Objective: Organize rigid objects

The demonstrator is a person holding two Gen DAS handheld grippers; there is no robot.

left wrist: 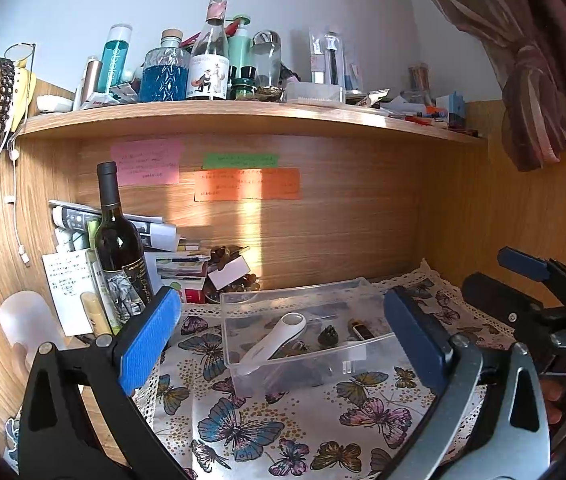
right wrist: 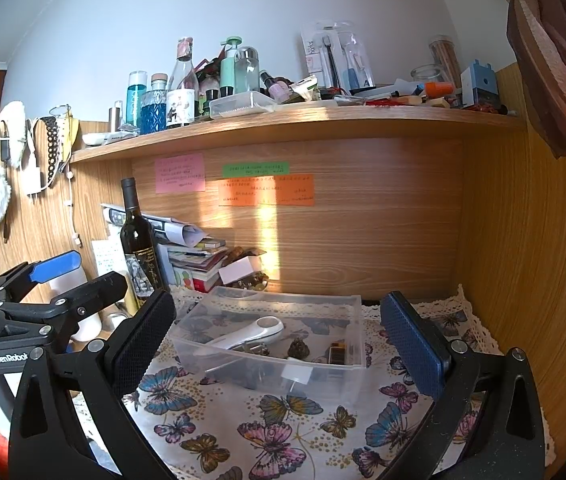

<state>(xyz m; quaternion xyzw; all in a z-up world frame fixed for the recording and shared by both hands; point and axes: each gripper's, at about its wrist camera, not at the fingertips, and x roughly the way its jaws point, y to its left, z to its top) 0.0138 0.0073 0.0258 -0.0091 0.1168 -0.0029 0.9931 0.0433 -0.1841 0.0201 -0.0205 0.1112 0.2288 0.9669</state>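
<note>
A clear plastic bin [left wrist: 243,368] [right wrist: 323,376] sits on the butterfly-print cloth [left wrist: 283,432] [right wrist: 283,432] in the desk alcove. Inside it lie a white handled tool [left wrist: 279,340] [right wrist: 247,334], a small dark cone-shaped piece [left wrist: 329,336] [right wrist: 298,348] and a small dark box [left wrist: 361,330] [right wrist: 339,354]. My left gripper [left wrist: 283,340] is open, its blue pads on either side of the bin and short of it. My right gripper [right wrist: 279,344] is open too, framing the bin from the near side. Each gripper shows in the other's view, at the edge.
A dark wine bottle [left wrist: 117,240] [right wrist: 137,240] stands at the left before a pile of papers and books [left wrist: 171,256] [right wrist: 195,256]. A white bottle [left wrist: 31,320] stands at far left. The crowded shelf [left wrist: 243,116] [right wrist: 303,120] overhangs above. Wooden walls close the right and back.
</note>
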